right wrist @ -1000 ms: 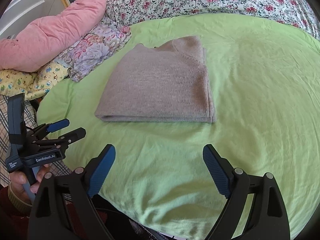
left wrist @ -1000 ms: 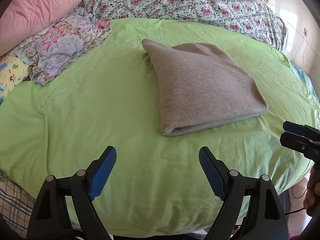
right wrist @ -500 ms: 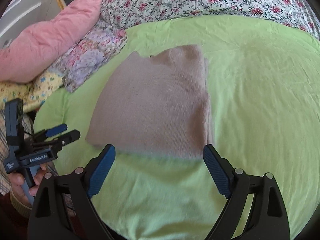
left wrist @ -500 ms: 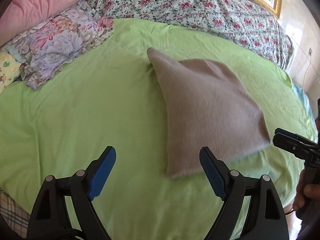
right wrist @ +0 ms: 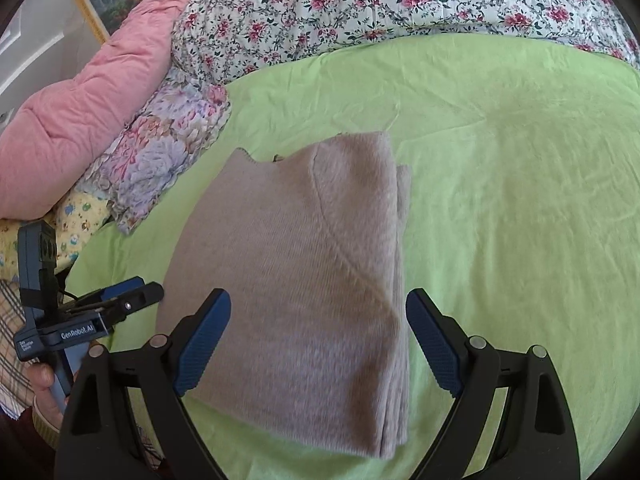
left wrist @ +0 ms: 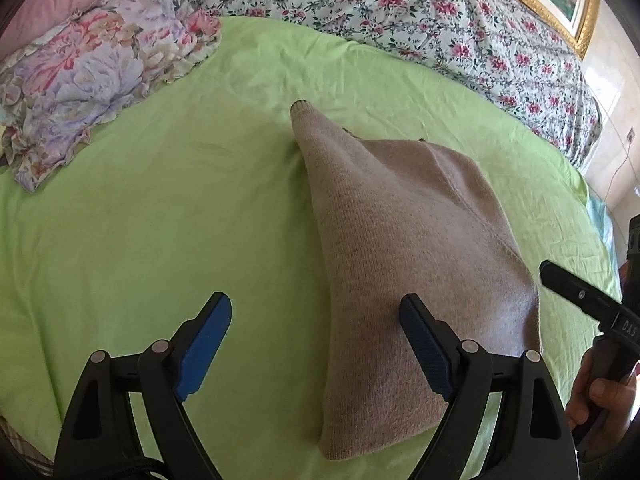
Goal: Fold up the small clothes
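A folded grey-beige knit garment [left wrist: 408, 248] [right wrist: 300, 272] lies flat on the green sheet [left wrist: 160, 200] [right wrist: 520, 200]. My left gripper [left wrist: 316, 340] is open and hangs over the garment's near left edge. Its right finger [left wrist: 424, 348] is above the knit and its left finger [left wrist: 208, 344] above bare sheet. My right gripper [right wrist: 320, 336] is open too, its fingers straddling the garment's near end. Nothing is pinched in either. Each view shows the other gripper in a hand: the right one [left wrist: 580, 296] beside the garment's right edge, the left one [right wrist: 120, 304] at its left corner.
A floral pillow [left wrist: 100, 76] [right wrist: 168, 152] and a pink quilt [right wrist: 80, 112] lie at the back left. A flowered bedspread [left wrist: 400, 12] [right wrist: 360, 4] runs along the back. A yellow printed cloth [right wrist: 80, 212] sits beside the pillow. The bed's edge is close below the grippers.
Both grippers have moved forward over the bed, from short of the garment to above its near end. The garment lies as before, and both pairs of jaws have stayed wide.
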`<state>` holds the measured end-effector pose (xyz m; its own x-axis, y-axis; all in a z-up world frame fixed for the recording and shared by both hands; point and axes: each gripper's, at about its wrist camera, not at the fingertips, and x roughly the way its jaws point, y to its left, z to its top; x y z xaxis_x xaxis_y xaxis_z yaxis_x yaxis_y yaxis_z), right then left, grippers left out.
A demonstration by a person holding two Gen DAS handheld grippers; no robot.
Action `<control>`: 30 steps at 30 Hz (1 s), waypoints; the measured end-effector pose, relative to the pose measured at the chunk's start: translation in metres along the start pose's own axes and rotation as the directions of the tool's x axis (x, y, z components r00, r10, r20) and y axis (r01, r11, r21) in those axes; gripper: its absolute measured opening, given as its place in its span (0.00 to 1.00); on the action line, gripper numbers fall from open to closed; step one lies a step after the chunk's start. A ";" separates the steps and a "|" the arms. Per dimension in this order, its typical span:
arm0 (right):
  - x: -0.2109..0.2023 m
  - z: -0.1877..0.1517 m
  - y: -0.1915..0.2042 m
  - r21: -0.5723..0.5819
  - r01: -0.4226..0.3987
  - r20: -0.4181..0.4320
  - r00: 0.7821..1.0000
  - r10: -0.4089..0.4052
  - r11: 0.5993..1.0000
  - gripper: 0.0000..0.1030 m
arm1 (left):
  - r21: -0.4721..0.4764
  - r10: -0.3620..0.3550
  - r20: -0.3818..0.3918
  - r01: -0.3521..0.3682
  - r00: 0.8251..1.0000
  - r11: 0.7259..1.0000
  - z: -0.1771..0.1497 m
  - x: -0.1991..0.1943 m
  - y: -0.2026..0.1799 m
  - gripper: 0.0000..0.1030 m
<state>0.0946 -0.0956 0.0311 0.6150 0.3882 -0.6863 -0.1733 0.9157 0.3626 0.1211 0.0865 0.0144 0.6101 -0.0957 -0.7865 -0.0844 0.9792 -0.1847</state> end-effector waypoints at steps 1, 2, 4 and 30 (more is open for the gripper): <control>-0.002 0.001 -0.001 0.002 0.001 0.006 1.000 -0.001 1.000 0.87 | 0.007 0.001 0.005 -0.002 1.000 1.000 0.000 -0.002 -0.001 0.84; -0.004 0.002 0.000 0.006 0.001 0.016 1.000 -0.001 1.000 0.87 | 0.015 0.002 0.009 -0.002 1.000 1.000 -0.001 -0.004 -0.003 0.84; -0.010 0.000 0.003 0.009 0.005 0.030 1.000 -0.005 1.000 0.87 | 0.039 0.010 0.016 -0.010 1.000 0.999 -0.006 -0.008 -0.007 0.84; 0.083 0.055 -0.058 0.138 -0.074 -0.078 0.993 0.085 0.988 0.47 | -0.214 -0.240 -0.141 0.207 0.961 0.955 0.101 0.132 0.039 0.84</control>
<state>0.1983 -0.1218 -0.0125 0.5365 0.4716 -0.6998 -0.1106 0.8614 0.4957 0.2778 0.1301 -0.0377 0.4954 -0.3520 -0.7942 -0.1229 0.8766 -0.4652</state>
